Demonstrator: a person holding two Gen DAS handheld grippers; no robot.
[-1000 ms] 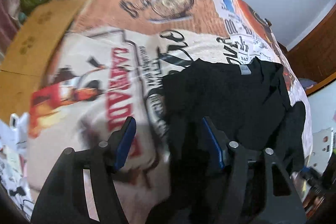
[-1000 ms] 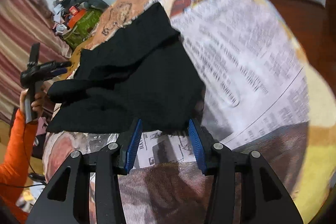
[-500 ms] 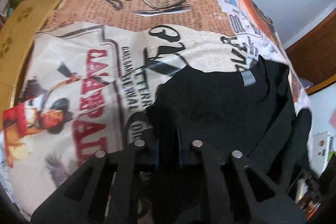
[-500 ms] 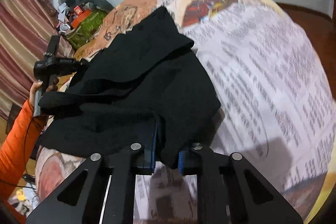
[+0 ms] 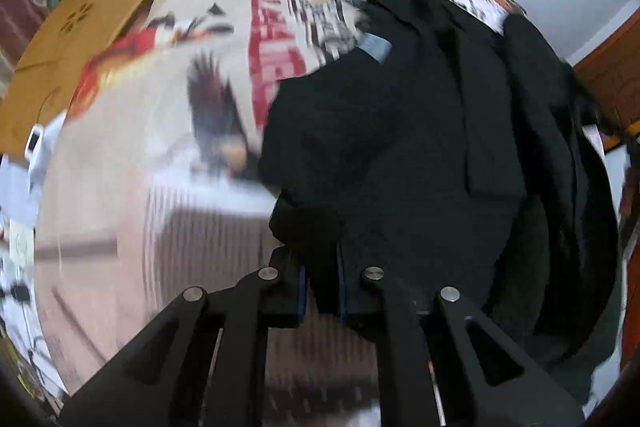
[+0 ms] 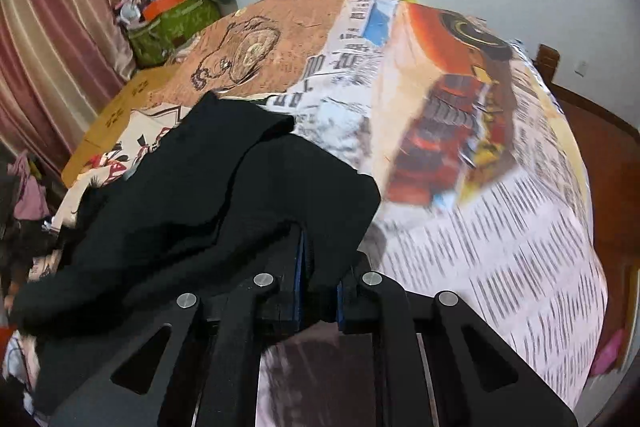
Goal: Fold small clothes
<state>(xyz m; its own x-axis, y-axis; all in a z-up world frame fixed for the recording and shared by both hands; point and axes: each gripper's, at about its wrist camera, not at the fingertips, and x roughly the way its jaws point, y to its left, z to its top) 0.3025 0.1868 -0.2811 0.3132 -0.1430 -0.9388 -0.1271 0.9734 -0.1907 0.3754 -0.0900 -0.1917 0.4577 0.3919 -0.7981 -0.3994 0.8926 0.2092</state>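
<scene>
Left gripper (image 5: 322, 285): clenched on a bunched edge of the black garment (image 5: 420, 163), blue pads pressed into the cloth.
Black garment: lies crumpled on the printed bedspread (image 5: 160, 155), toward its right side in the left wrist view; a small grey label (image 5: 376, 47) shows near its upper edge.
Bedspread: newspaper-style print, badly blurred on the left, so details there are uncertain.
Right gripper (image 6: 320, 287): clamped on another fold of the black garment (image 6: 192, 203), which drapes leftward from it.
Background: green bag (image 6: 172, 27) beside a striped curtain (image 6: 52, 35).
</scene>
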